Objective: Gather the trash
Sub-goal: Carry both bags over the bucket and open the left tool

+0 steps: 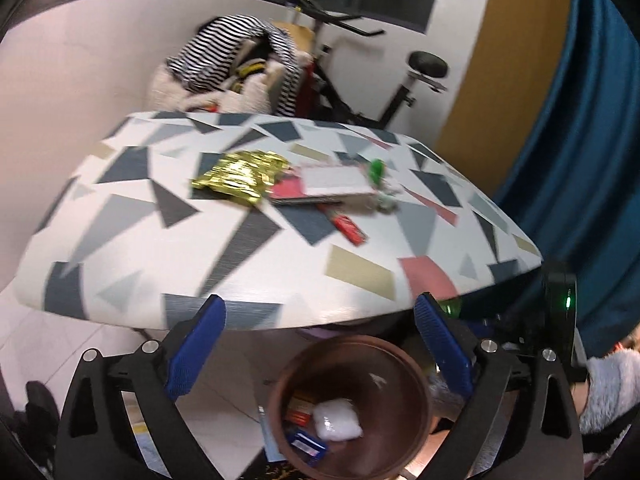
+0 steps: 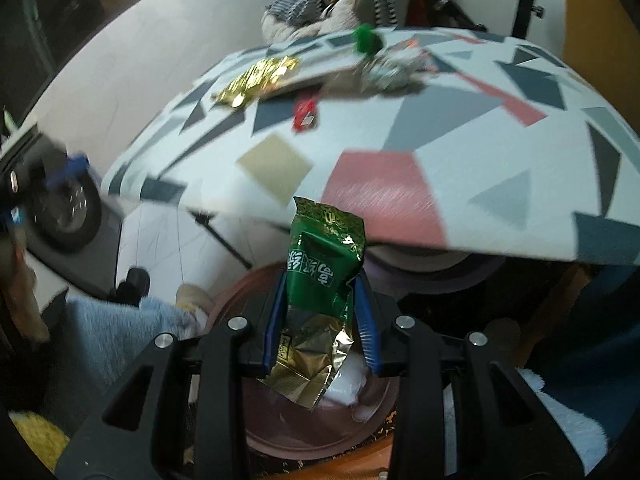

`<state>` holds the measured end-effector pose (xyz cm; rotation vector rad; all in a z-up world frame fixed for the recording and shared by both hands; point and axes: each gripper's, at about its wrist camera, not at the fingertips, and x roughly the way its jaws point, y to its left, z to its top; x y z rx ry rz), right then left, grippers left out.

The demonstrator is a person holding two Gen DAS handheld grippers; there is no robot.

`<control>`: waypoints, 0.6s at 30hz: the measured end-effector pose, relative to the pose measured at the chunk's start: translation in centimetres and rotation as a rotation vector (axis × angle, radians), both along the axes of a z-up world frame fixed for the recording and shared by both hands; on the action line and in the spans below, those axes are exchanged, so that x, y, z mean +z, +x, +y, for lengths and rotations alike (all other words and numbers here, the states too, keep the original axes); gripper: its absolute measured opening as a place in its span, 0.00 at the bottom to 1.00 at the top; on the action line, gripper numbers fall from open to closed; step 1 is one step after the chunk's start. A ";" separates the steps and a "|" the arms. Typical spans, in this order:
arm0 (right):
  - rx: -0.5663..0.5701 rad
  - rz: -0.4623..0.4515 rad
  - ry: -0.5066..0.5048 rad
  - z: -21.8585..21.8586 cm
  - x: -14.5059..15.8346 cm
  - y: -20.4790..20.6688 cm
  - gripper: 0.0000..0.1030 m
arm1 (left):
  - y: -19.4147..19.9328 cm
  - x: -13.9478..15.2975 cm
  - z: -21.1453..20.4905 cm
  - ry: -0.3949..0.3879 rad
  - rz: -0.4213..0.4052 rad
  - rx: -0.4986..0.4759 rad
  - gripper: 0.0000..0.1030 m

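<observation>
Green foil packet [image 2: 325, 264] is hanging above the brown bin [image 2: 256, 432], pinched mid-body in your right gripper [image 2: 322, 322] jaws; probably light, crinkly and slippery. Your left gripper [image 1: 320, 354] is hovering over the bin, jaws spread and empty.

1. Below my left gripper [image 1: 320, 344] stands the bin [image 1: 420, 396]; a white wad [image 1: 336, 420] and small packets [image 1: 308, 442] lie in it.
2. Ahead of it, the table [image 1: 120, 248] carries a foil bag [image 1: 240, 180], with a card [image 1: 340, 182] to its right.
3. My right gripper [image 2: 320, 312] grips a tea packet [image 2: 324, 260] above the bin [image 2: 248, 292], before the table edge [image 2: 400, 240].
</observation>
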<state>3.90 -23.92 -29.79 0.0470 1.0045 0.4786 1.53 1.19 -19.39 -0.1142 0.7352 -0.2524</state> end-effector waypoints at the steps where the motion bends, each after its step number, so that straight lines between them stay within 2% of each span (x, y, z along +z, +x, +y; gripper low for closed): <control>1: 0.007 0.006 -0.009 0.2 -0.3 -0.1 0.34 | -0.2 0.2 0.4 0.006 -0.007 0.018 0.91; 7: 0.063 0.026 -0.069 1.9 -1.8 -0.2 0.35 | -1.0 0.2 1.6 0.046 -0.017 0.071 0.91; 13: 0.111 0.043 -0.120 3.2 -2.8 -0.4 0.36 | -0.9 -0.8 2.5 0.033 0.027 0.118 0.93; 18: 0.128 0.045 -0.130 3.4 -3.0 -0.6 0.37 | -1.1 -1.0 2.8 0.025 0.024 0.132 0.93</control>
